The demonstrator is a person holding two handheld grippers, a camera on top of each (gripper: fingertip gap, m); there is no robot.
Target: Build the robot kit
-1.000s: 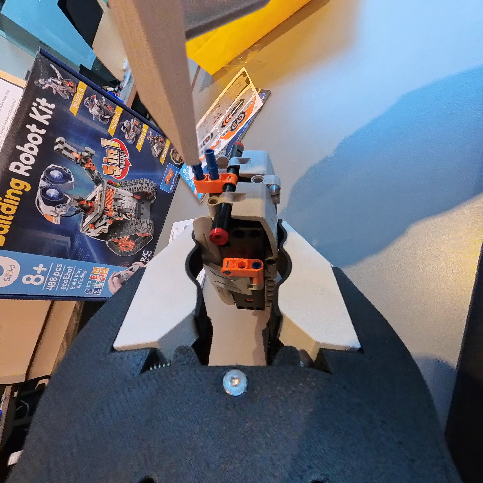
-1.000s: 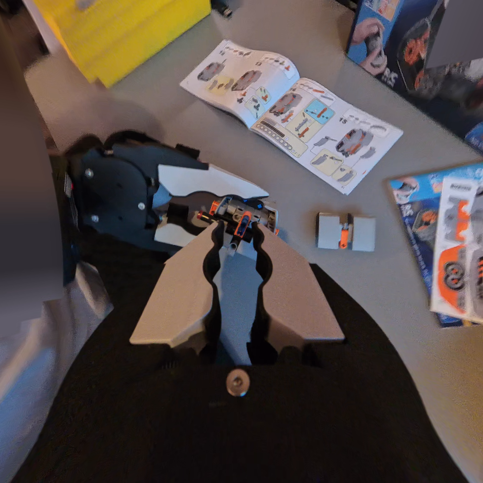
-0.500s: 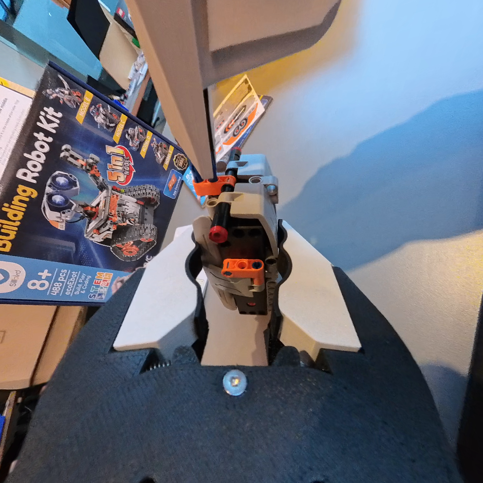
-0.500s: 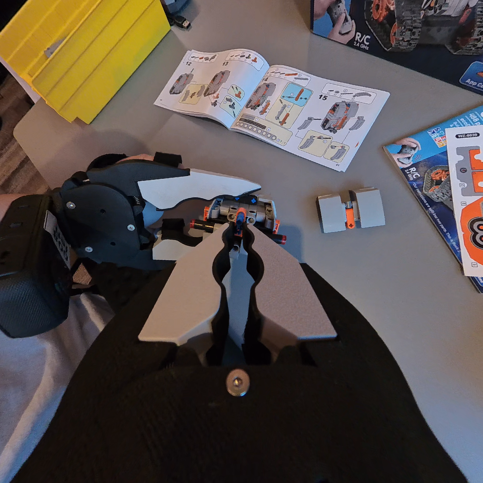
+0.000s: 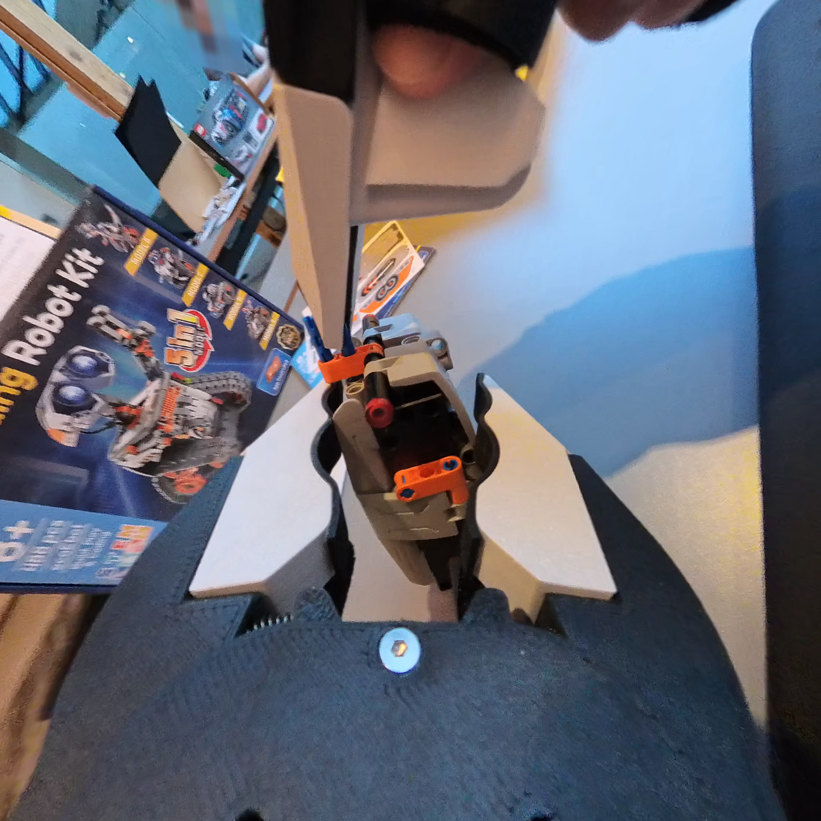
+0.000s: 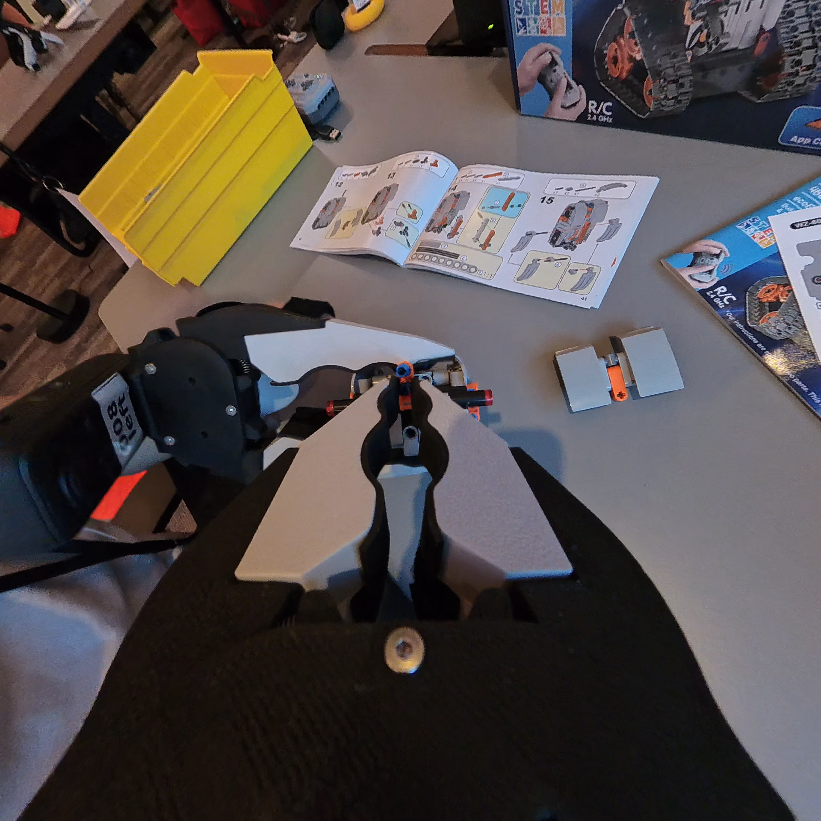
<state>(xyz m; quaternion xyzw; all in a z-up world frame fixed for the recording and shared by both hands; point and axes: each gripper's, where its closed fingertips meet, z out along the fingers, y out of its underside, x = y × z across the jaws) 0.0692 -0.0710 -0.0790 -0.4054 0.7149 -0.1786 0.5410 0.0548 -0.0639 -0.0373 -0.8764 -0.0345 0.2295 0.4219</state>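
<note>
My left gripper [image 5: 402, 395] is clamped on the grey brick assembly [image 5: 402, 448], jaws snug against its sides and holding it off the table [image 6: 666, 511] so its far end stays exposed. My right gripper [image 6: 404, 388] comes at that end with jaws nearly closed, pinching the blue pin [image 6: 403, 369] by the orange connector [image 5: 344, 364]. A small grey sub-assembly [image 6: 617, 368] sits to the right; the open instruction booklet [image 6: 480, 222] lies beyond, with the yellow bin [image 6: 195, 177] far left.

Two grippers [image 6: 402, 391] [image 6: 444, 355], two grey brick assemblies [image 6: 417, 386] [image 6: 617, 368], one open booklet [image 6: 475, 226], one yellow bin [image 6: 195, 164], one kit box [image 6: 666, 66].
</note>
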